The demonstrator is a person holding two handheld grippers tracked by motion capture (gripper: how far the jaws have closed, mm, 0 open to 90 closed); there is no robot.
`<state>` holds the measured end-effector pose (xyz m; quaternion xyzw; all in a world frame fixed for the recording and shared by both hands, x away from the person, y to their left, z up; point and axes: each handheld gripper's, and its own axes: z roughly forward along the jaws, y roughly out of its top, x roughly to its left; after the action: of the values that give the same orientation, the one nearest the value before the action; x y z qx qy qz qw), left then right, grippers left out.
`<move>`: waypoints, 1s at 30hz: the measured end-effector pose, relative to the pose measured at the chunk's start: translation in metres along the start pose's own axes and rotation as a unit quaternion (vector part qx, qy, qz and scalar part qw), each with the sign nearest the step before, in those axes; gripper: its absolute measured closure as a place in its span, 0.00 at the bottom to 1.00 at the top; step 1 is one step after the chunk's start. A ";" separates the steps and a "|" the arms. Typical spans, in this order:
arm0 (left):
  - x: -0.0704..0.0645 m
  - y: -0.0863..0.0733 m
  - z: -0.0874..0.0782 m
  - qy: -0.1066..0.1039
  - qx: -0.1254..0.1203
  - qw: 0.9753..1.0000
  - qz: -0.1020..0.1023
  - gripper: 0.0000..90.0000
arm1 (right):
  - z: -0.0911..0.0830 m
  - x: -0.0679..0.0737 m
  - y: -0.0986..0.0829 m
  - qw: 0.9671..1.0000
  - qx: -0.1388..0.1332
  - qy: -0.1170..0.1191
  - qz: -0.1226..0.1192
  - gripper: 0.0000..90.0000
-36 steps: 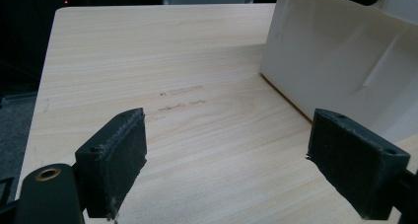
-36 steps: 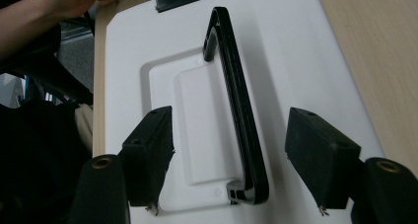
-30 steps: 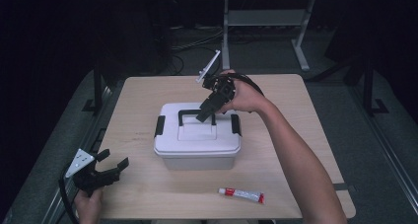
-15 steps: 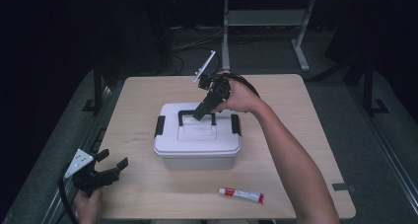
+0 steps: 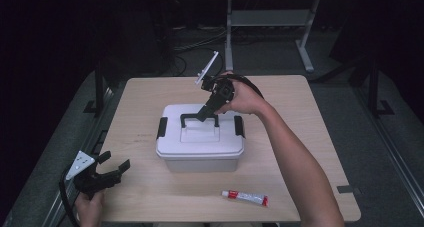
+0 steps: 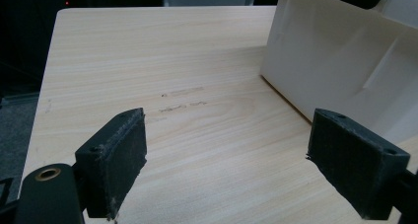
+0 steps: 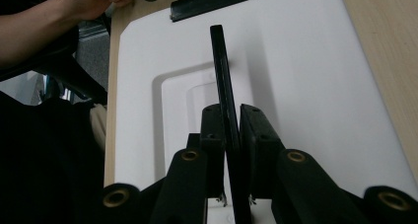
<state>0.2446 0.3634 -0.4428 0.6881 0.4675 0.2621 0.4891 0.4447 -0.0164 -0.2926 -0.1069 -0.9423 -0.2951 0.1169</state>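
Wooden table (image 5: 310,137), pale laminate, rounded corners, faint scuffs on the left part; white plastic storage box (image 5: 200,146) sitting at its middle, rectangular, smooth lid with a recessed panel, translucent lower walls, 2 black side latches (image 5: 162,127) both down.

Right gripper (image 5: 204,114) reaching in from the far side, jaws clamped on the black handle (image 5: 199,119) of the box; in the right gripper view, handle bar (image 7: 223,81) thin, rigid, standing up off the lid, squeezed between both pads (image 7: 213,135); grip sits off to 1 end of the bar, not centred.

Likely step: lifting or carrying the box by the handle; best done with a straight vertical pull, grip slid toward mid-bar so the box hangs level; slow start, since latches appear shut and the lid should hold; watch for slipping on the narrow smooth bar.

Left gripper (image 5: 107,172) resting low at the near left edge of the table, jaws spread wide, holding nothing; box wall (image 6: 335,71) just ahead to 1 side in the left gripper view; free to steady the base if the box tilts.

Small white tube (image 5: 245,198) with red end, soft-looking, lying flat near the front edge, apart from the box.
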 end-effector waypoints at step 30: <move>0.001 0.000 -0.001 0.001 0.000 1.000 0.000 0.16 | -0.005 0.000 0.002 1.000 -0.006 0.004 -0.023 0.93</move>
<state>0.2446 0.3648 -0.4428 0.6878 0.4681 0.2627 0.4887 0.4457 -0.0180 -0.2871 -0.0849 -0.9421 -0.3040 0.1131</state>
